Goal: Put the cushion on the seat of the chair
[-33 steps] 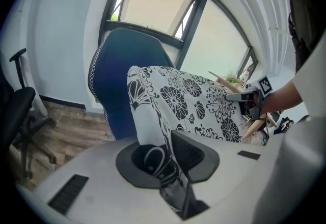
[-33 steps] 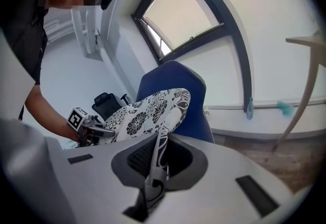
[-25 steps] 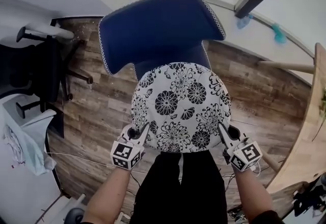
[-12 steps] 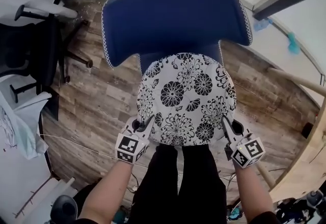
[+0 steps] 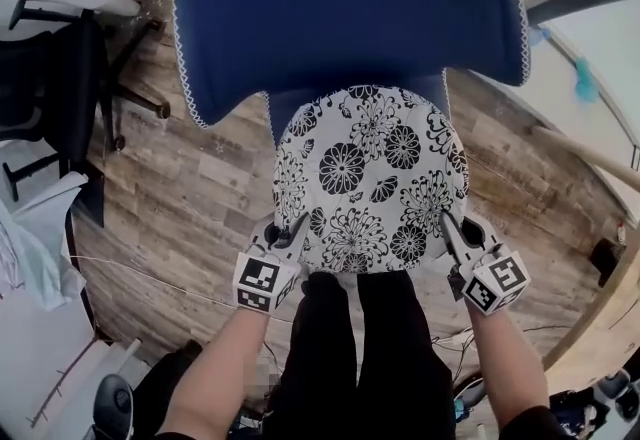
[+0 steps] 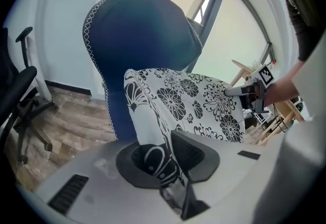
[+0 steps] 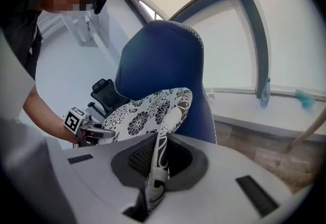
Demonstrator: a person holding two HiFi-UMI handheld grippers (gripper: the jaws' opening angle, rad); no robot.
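While the flowered black-and-white cushion is held by its near edge on both sides, it is seen spread out in the middle of the head view, just below the backrest of the blue chair; the seat is hidden beneath it, so whether the two touch cannot be told. The left gripper is clamped on the cushion's lower-left rim; in the left gripper view a thick fold of the patterned fabric is seen pinched between its jaws, with the rest of the cushion stretching away to the right of the frame in front of the backrest. The right gripper is clamped on the lower-right rim; in the right gripper view its jaws are nearly together on a thin standing edge of the fabric. Both grippers are pointed up the frame towards the chair, with their marker cubes at the lower ends; the person's forearms and black trousers fill the bottom of the head view. A wooden floor is seen around the chair; a black office chair stands at the left edge, well apart from the cushion; a plastic bottle stands on the sill at the right of the right gripper view.
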